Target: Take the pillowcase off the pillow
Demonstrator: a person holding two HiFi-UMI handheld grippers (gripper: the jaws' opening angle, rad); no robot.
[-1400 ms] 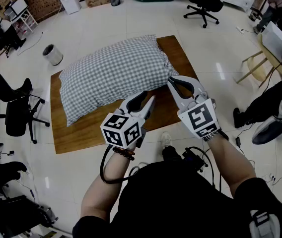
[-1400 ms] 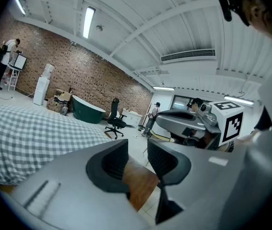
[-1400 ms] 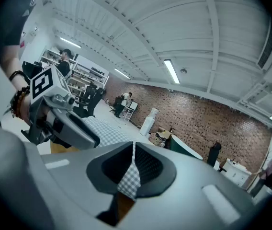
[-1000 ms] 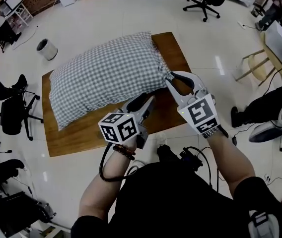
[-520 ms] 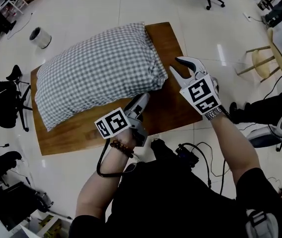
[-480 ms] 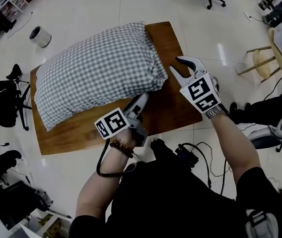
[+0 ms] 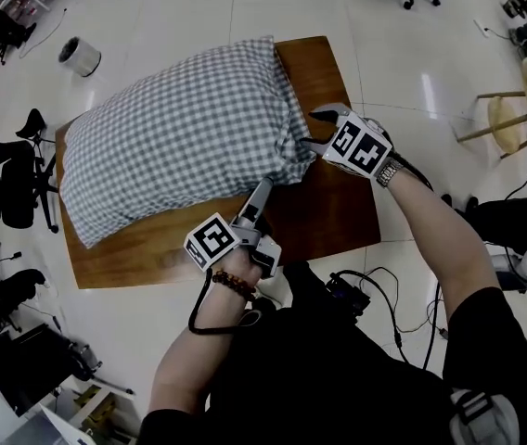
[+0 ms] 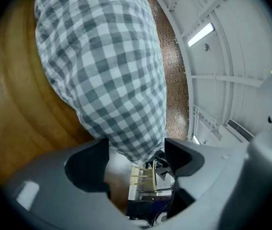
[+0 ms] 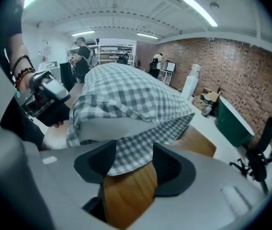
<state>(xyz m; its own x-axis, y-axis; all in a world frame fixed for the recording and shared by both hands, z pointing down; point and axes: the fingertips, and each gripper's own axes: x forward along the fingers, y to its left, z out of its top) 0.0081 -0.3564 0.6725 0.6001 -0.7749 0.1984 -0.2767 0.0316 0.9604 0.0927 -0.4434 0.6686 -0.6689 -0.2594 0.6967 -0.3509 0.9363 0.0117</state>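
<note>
Two grippers, head view: both sit at the pillow's lower-right end, mid-frame, so that one end can be worked from two sides.
Pillow, head view: the pillow (image 7: 171,128) lies slantwise on the wooden table (image 7: 333,221), filling its upper left. The checked pillowcase (image 7: 287,142) is not yet off.
Left gripper, head view: the left gripper (image 7: 262,191) points up-frame at the pillow's lower edge, probably to steady the bulk.
Right gripper, head view: the right gripper (image 7: 309,130) meets the puckered right end, where the pillowcase seems to open.
Left gripper view, jaws: they are spread fully wide, having just been opening. The pillow's rounded edge (image 8: 126,143) dips into the gap at lower centre, and the pads are not pressing it.
Left gripper view, table: bare wood (image 8: 16,123) fills the left of the frame under the pillow.
Right gripper view, jaws: they are partly spread, also just opening. A loose flap of pillowcase (image 9: 129,152) hangs between the pads at lower centre, over bare wood, and is not pinched.
Right gripper view, opening: pale fabric (image 9: 107,126) shows under the checked flap at centre. This is likely the pillow itself, which would explain choosing this end.
Next move, judged: the right jaws close on the flap while the left gripper holds the pillow back.
</note>
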